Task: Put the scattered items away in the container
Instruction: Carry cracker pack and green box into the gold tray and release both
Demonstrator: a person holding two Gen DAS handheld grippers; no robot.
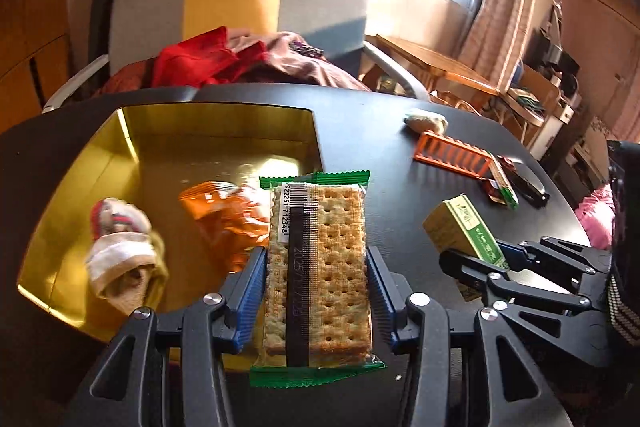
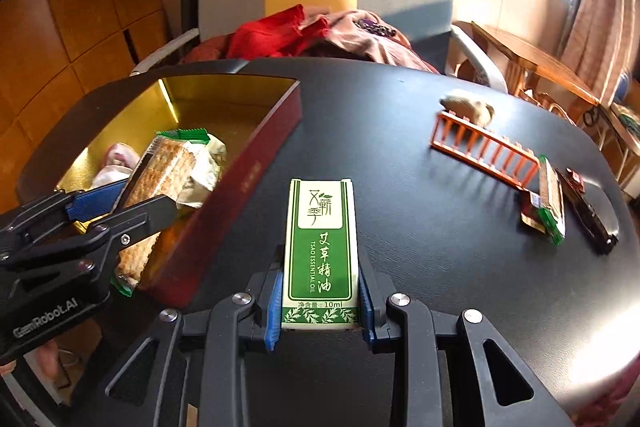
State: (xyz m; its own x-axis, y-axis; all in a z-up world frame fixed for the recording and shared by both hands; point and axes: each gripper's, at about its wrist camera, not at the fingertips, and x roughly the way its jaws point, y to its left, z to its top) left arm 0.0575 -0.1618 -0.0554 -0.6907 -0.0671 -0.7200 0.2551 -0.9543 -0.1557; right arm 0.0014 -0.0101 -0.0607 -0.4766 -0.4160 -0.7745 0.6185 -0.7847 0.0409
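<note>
My left gripper [image 1: 316, 267] is shut on a clear green-edged cracker packet [image 1: 318, 267] and holds it over the near right edge of the gold-lined box [image 1: 120, 135]. The box holds an orange snack bag [image 1: 224, 215] and a small plush toy [image 1: 120, 251]. My right gripper [image 2: 320, 275] is shut on a green and white essential-oil box [image 2: 320, 247] above the black table, right of the box's dark red wall [image 2: 240, 195]. The left gripper [image 2: 132, 207] with the cracker packet [image 2: 164, 179] shows in the right wrist view. The right gripper [image 1: 476, 259] with the oil box [image 1: 460, 227] shows in the left wrist view.
On the black table [image 2: 400, 107] to the right lie an orange toy fence [image 2: 484, 155], a small beige plush [image 2: 468, 107], a second cracker packet [image 2: 550, 199], a red sachet [image 2: 530, 211] and a dark toy car [image 2: 588, 219]. A chair with clothes [image 2: 320, 31] stands behind.
</note>
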